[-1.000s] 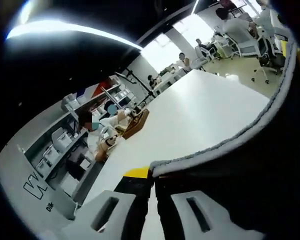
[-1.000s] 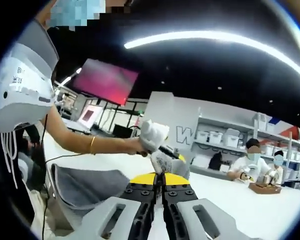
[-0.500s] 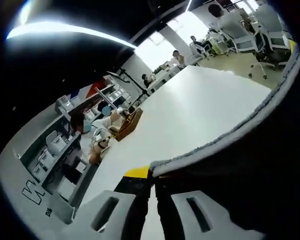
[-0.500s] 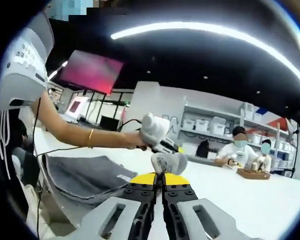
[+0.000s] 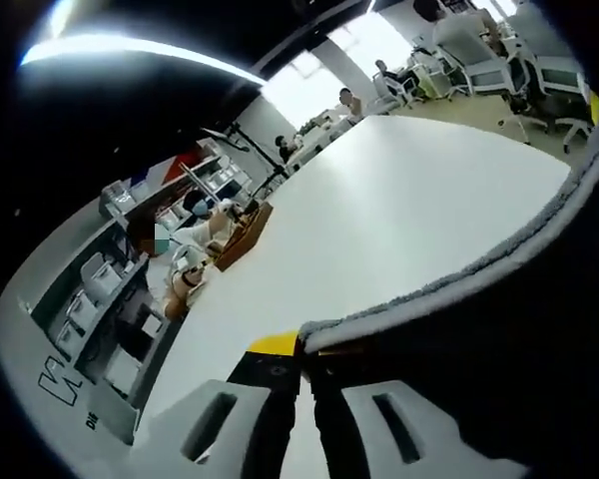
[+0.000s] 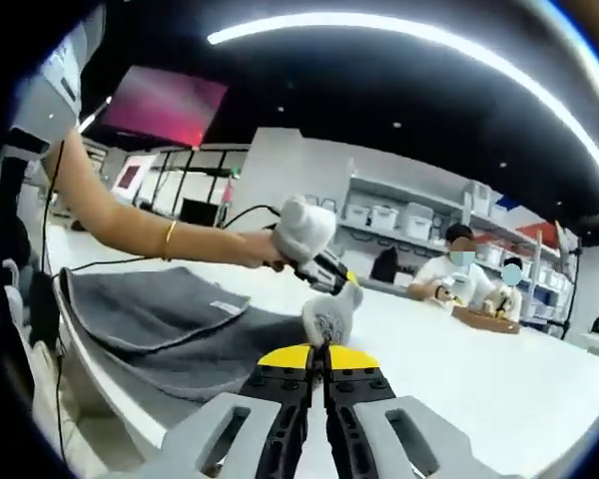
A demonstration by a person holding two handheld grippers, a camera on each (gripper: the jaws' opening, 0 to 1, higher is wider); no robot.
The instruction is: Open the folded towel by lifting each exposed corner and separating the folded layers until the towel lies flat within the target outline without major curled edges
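Note:
The dark grey towel (image 6: 160,319) lies spread over the white table's (image 6: 479,369) near left corner, with a fold edge and a small label showing. One fuzzy corner (image 6: 331,314) stands up just past my right gripper (image 6: 319,351), which is shut on it. Beyond that corner a person's hand holds my left gripper (image 6: 319,271) low over the towel. In the left gripper view, the left gripper (image 5: 301,349) is shut on the towel's hem (image 5: 449,284). That hem runs up to the right, and dark cloth (image 5: 499,379) covers everything below it.
The white table (image 5: 379,220) stretches far ahead. People sit at its far end around a wooden box (image 5: 242,237), also in the right gripper view (image 6: 484,317). Shelves with white bins (image 6: 399,215) line the back wall. Office chairs (image 5: 539,75) stand beyond the table.
Both views have tilted with the hands. In the right gripper view the towel now lies broader and flatter on the table. Both grippers have stayed shut on the cloth.

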